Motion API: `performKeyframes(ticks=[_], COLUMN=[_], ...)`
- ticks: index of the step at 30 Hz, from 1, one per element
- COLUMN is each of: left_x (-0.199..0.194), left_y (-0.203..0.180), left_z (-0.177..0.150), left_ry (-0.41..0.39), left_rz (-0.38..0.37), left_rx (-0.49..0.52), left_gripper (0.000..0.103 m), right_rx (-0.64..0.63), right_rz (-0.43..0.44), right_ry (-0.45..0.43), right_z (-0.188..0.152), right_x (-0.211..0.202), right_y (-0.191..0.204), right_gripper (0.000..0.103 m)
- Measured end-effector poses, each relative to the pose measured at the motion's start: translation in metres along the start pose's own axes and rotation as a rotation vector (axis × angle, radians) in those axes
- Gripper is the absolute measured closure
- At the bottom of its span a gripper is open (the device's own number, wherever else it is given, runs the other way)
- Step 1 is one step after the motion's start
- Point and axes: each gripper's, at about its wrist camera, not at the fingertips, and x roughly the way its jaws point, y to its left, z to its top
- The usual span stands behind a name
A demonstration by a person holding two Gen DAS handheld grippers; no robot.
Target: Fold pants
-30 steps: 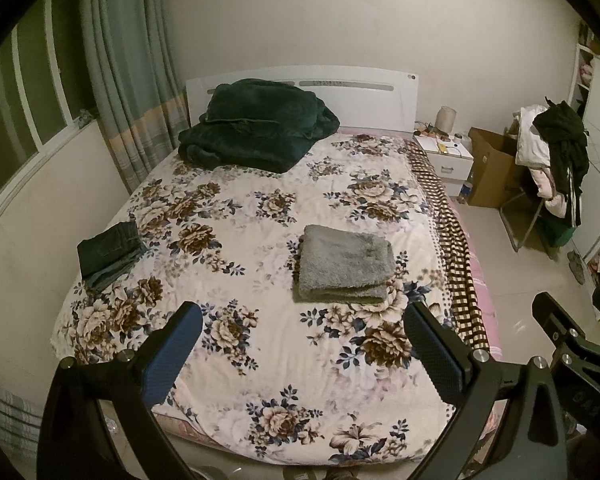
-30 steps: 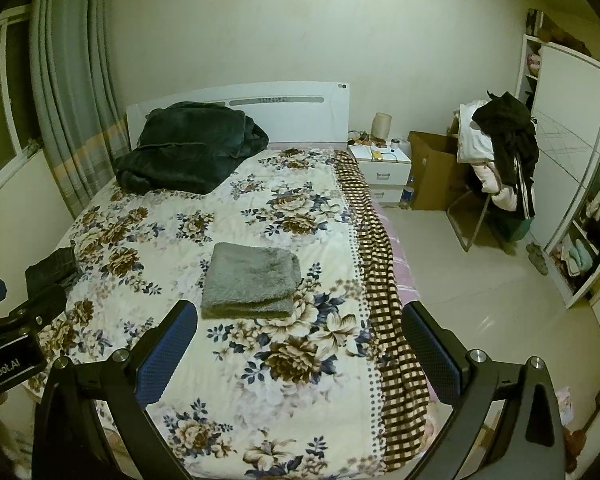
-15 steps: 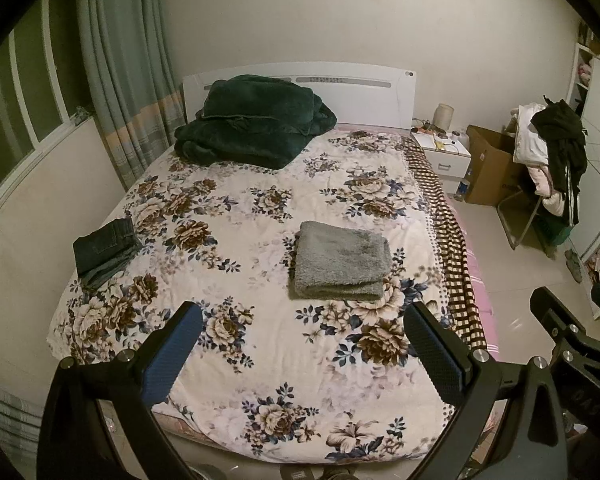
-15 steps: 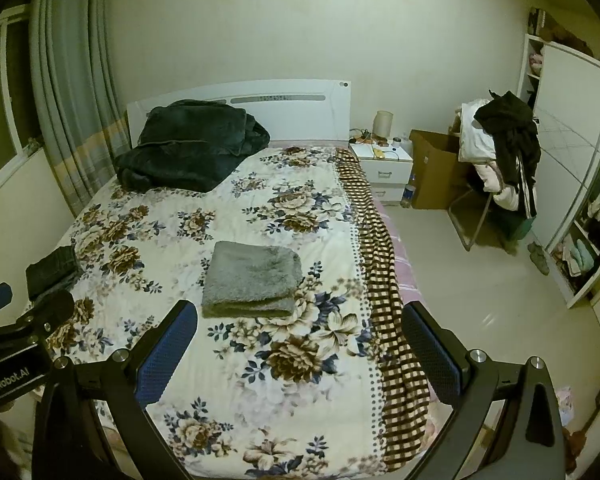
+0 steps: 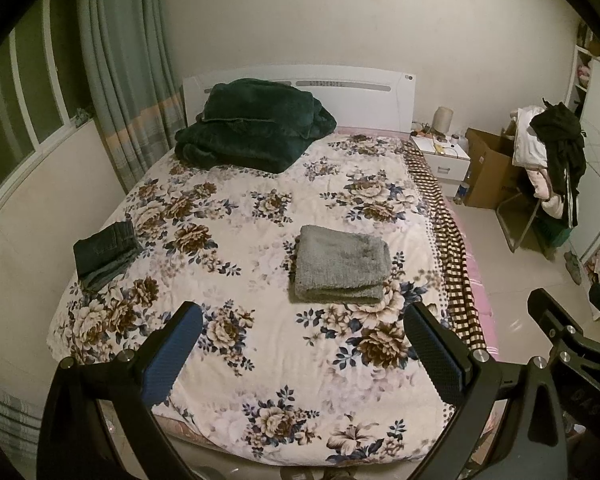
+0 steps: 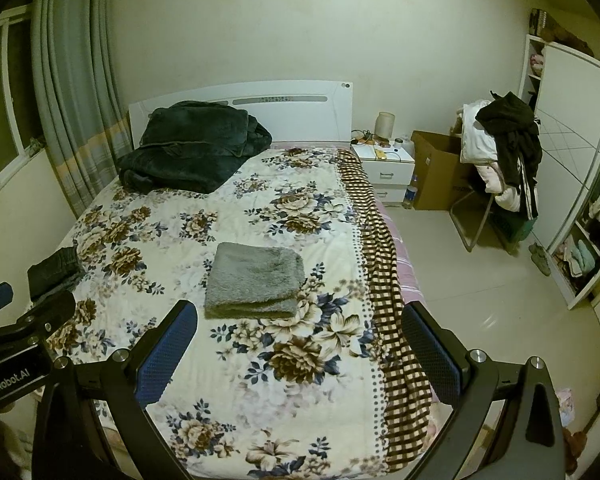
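Grey fleecy pants (image 5: 342, 265) lie folded into a neat rectangle on the floral bed cover (image 5: 260, 344), right of the bed's middle; the right wrist view shows the same pants (image 6: 254, 280). My left gripper (image 5: 302, 326) hangs open above the foot of the bed, well short of them, nothing between its fingers. My right gripper (image 6: 300, 328) is open too, held back at the bed's foot to the right. A second folded dark denim garment (image 5: 106, 250) rests by the bed's left edge.
A dark green blanket (image 5: 252, 132) is heaped at the headboard. A checked throw (image 6: 388, 280) hangs down the bed's right side. To the right stand a white nightstand (image 6: 386, 172), a cardboard box (image 6: 436, 176), a chair piled with clothes (image 6: 500, 160) and a wardrobe (image 6: 580, 160).
Both grippers have drawn back and up slightly from the bed, so the bed and folded pants look a little farther away. Both stay open.
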Motion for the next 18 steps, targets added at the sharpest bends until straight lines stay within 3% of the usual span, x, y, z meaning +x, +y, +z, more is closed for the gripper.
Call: performKeyframes(ticks=[18], left_x=[-0.006], left_y=[0.001], left_z=[0.01], left_ry=[-0.014], left_rz=[0.004], left_rx=[0.009], left_gripper=[0.0], right_rx=[0.0], right_rz=[0.006], right_ry=[-0.005], right_z=[0.006], right_x=[0.002], right_y=[-0.001], right_gripper=[0.0])
